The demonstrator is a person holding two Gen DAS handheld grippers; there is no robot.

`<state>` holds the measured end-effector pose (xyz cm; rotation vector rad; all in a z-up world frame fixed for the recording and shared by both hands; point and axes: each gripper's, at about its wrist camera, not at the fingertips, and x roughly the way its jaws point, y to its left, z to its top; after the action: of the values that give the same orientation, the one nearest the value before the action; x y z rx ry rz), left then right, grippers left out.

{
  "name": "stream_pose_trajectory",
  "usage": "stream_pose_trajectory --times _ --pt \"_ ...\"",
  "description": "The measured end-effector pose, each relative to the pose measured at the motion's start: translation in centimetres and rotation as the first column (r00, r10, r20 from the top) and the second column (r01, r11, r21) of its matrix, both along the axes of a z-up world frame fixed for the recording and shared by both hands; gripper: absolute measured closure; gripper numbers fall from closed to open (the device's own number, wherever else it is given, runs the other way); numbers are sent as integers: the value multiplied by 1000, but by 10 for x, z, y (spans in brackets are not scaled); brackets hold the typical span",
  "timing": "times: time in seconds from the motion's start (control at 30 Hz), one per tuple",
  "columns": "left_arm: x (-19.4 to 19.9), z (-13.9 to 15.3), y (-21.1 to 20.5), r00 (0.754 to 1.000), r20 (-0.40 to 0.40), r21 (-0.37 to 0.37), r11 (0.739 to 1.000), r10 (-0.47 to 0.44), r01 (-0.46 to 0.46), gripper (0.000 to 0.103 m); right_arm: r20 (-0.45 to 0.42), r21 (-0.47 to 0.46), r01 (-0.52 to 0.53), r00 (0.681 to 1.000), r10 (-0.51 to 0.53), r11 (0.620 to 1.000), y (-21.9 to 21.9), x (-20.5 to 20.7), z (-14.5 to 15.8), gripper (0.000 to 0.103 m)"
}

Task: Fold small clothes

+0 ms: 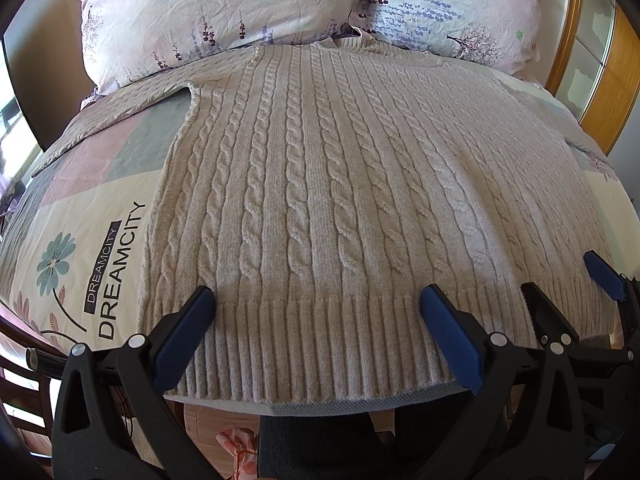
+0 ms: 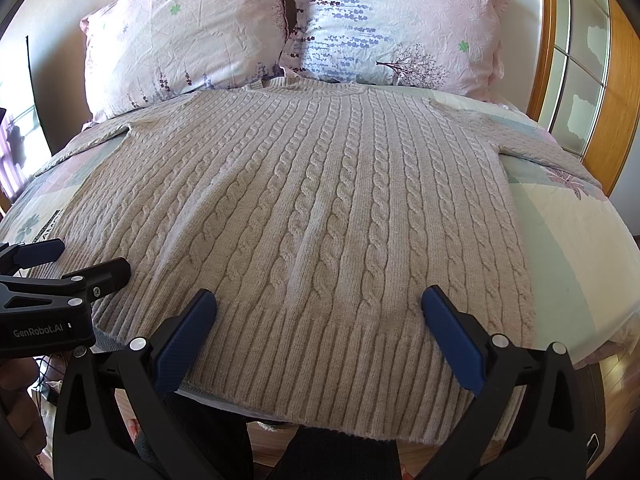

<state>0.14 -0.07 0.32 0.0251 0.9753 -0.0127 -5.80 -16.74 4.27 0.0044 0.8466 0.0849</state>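
A beige cable-knit sweater (image 1: 320,184) lies flat on the bed, neck toward the pillows, ribbed hem at the near edge; it also shows in the right wrist view (image 2: 320,208). Its sleeves spread out to both sides. My left gripper (image 1: 318,300) is open and empty, its blue-padded fingers hovering over the hem's left part. My right gripper (image 2: 319,300) is open and empty over the hem's right part. The right gripper shows in the left wrist view (image 1: 568,276), and the left gripper shows in the right wrist view (image 2: 80,260).
Two floral pillows (image 1: 216,16) (image 2: 392,20) lean at the head of the bed. A patterned bedsheet (image 1: 80,240) with "DREAMCITY" print lies under the sweater. A wooden-framed glass panel (image 2: 580,60) stands at the right. The bed's near edge drops to a wooden floor (image 1: 216,420).
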Motion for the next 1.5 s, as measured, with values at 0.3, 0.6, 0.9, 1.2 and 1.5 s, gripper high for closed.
stream_pose_trajectory --times 0.3,0.6,0.9,1.2,1.5 --pt "-1 0 0 1000 3 0 1000 0 0 2 1 0 0 1000 0 1000 0 0 0 1" --pt "1 0 -1 1000 6 1 1000 0 0 2 2 0 0 1000 0 1000 0 0 0 1" --pt "0 1 0 1000 9 2 1000 0 0 2 3 0 0 1000 0 1000 0 0 0 1" --pt "-1 1 0 1000 11 1 1000 1 -1 2 3 0 0 1000 0 1000 0 0 0 1" --pt "0 1 0 1000 13 1 1000 0 0 2 5 0 -1 1000 1 1000 0 -1 0 1"
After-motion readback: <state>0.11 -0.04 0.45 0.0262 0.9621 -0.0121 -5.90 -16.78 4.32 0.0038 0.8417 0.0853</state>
